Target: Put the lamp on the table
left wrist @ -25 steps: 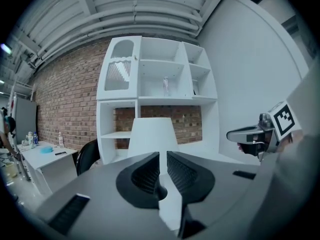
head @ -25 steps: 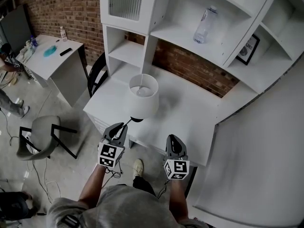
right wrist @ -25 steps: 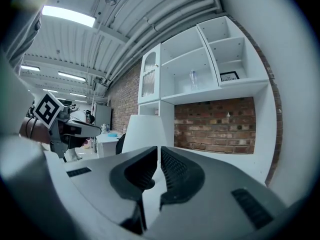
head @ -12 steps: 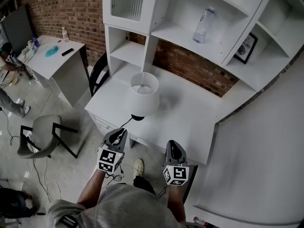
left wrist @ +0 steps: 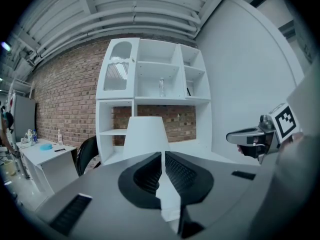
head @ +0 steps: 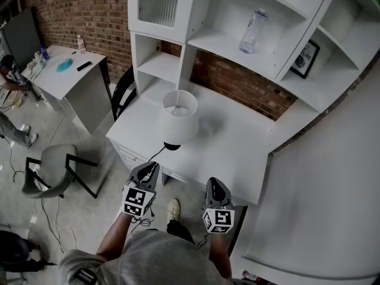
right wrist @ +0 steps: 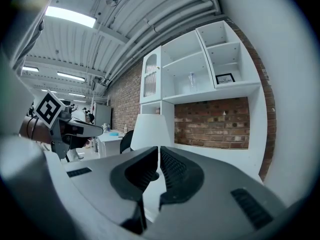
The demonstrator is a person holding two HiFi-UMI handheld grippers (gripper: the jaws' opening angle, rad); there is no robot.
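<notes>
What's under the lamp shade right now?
Beneath the shade, a black base pokes out at its near edge, standing on the white table. A cord leads from it over the table's edge. The shade hides everything else beneath it.

Lamp (head: 180,117): one; grippers: two, the left gripper (head: 152,165), its jaws just closed further with nothing between them, and the right gripper (head: 214,181); tabletops: two, the white tabletop (head: 237,148) below the shelf unit (head: 205,40) and a side tabletop (head: 56,79); shelf units: one; chairs: two, a black chair (head: 114,100) and a grey chair (head: 50,168); bottles: two, a clear bottle (head: 252,31) on a shelf and a small bottle (head: 79,42) on the side tabletop; framed picture (head: 306,59): one
</notes>
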